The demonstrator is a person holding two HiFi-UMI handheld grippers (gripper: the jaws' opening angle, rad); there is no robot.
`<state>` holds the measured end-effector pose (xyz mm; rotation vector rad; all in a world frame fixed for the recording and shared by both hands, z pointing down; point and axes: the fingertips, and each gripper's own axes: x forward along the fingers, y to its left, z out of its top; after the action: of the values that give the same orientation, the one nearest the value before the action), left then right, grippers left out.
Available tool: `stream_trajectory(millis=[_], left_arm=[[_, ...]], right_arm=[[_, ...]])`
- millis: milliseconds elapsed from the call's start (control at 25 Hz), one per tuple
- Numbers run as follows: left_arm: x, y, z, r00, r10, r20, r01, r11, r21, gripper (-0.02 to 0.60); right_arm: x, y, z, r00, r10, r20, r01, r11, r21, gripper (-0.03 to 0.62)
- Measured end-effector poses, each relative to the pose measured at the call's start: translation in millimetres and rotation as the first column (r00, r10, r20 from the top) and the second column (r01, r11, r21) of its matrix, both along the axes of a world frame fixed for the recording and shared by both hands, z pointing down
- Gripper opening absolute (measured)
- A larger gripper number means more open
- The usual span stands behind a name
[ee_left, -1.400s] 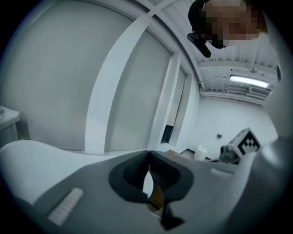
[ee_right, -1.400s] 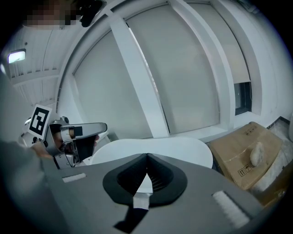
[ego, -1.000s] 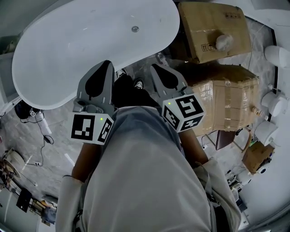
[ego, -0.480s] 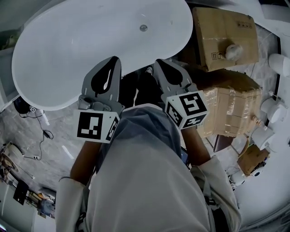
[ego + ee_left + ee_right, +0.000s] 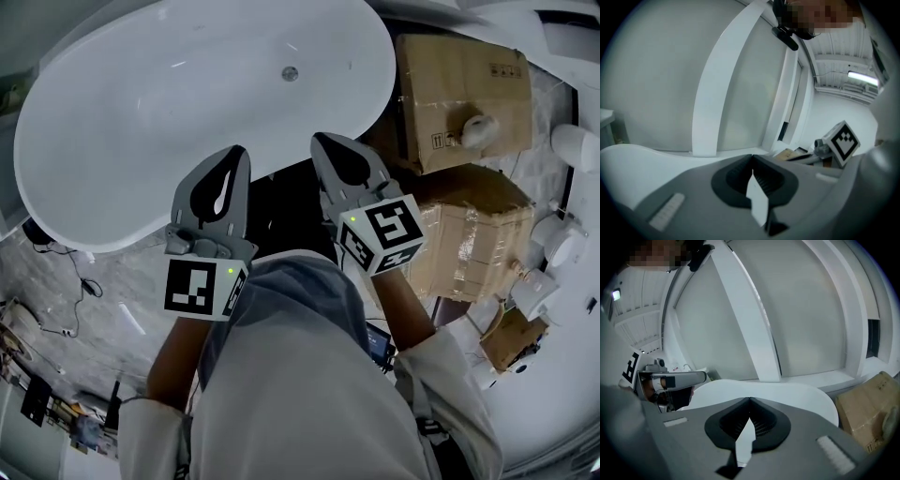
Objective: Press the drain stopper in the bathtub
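The white oval bathtub [image 5: 112,178] fills the upper head view, with the small round metal drain stopper [image 5: 290,72] on its floor near the far right end. My left gripper [image 5: 240,152] is shut and holds nothing, its tip just over the tub's near rim. My right gripper [image 5: 320,139], also shut and holding nothing, hovers beside it at the rim's right end. Both stay well short of the stopper. In the left gripper view the left gripper [image 5: 751,157] faces the tub rim [image 5: 642,157]. From the right gripper [image 5: 749,400] the bathtub rim [image 5: 787,392] shows; the stopper does not.
Two cardboard boxes [image 5: 459,84] stand right of the tub, one wrapped in tape [image 5: 469,234]. Cables and small items lie on the marble floor at left [image 5: 75,272]. White fixtures [image 5: 572,145] line the right edge. A white wall and post [image 5: 750,319] rise behind the tub.
The person has stepped closer to the tub, so both grippers now reach its near rim. Both jaws stay shut throughout.
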<state>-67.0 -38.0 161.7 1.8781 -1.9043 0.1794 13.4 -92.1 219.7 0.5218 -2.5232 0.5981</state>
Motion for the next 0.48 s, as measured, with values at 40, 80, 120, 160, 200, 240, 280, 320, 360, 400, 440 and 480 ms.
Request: stream_trajectory(millis=[40,80,120,160,200,240,280,320,360,400,440,480], left_arm=[[1,-5,3,1.000,-0.003,-0.003,0.003,1.000,-0.003,0.000],[1,-11,7,1.000,-0.006,-0.006,0.006,1.000,-0.006,0.000],[1,-15,11,1.000,-0.010,-0.009,0.010,1.000,-0.009,0.000],[1,-20,15,1.000,-0.017,-0.012,0.017,1.000,-0.012,0.000],[1,-24,20,1.000,-0.026,-0.013,0.026,1.000,-0.014,0.000],[0,-28,25,0.999,-0.036,-0.014,0.035,0.999,-0.018,0.000],[-1,-32,30,0.999,-0.043,-0.016,0.043,0.999,-0.022,0.000],[-2,-36,35,0.999,-0.047,-0.020,0.047,0.998,-0.028,0.000],[-3,-39,41,0.998,-0.050,-0.024,0.049,0.998,-0.037,0.000],[-5,-43,48,0.998,-0.053,-0.028,0.051,0.998,-0.048,0.000],[-7,-46,55,0.998,-0.057,-0.030,0.055,0.997,-0.061,0.000],[-9,-48,62,0.997,-0.063,-0.033,0.060,0.996,-0.073,0.000]], right_arm=[[0,-6,5,1.000,-0.013,-0.007,0.013,1.000,-0.002,0.000],[0,-11,10,1.000,-0.024,-0.014,0.024,1.000,-0.004,0.000],[1,-16,16,0.999,-0.033,-0.021,0.033,0.999,-0.005,0.000],[1,-22,22,0.999,-0.042,-0.029,0.041,0.999,-0.006,0.000],[2,-27,29,0.998,-0.049,-0.037,0.049,0.999,-0.007,0.000],[3,-32,36,0.997,-0.056,-0.044,0.056,0.998,-0.009,0.000],[3,-37,44,0.997,-0.062,-0.050,0.061,0.998,-0.013,0.000],[2,-42,51,0.996,-0.066,-0.055,0.065,0.998,-0.017,0.000],[1,-47,59,0.996,-0.066,-0.057,0.065,0.998,-0.023,0.000],[0,-52,66,0.996,-0.065,-0.057,0.063,0.997,-0.032,0.000],[0,-56,74,0.997,-0.063,-0.054,0.061,0.997,-0.043,0.000],[-1,-59,80,0.997,-0.065,-0.050,0.062,0.997,-0.054,0.000]])
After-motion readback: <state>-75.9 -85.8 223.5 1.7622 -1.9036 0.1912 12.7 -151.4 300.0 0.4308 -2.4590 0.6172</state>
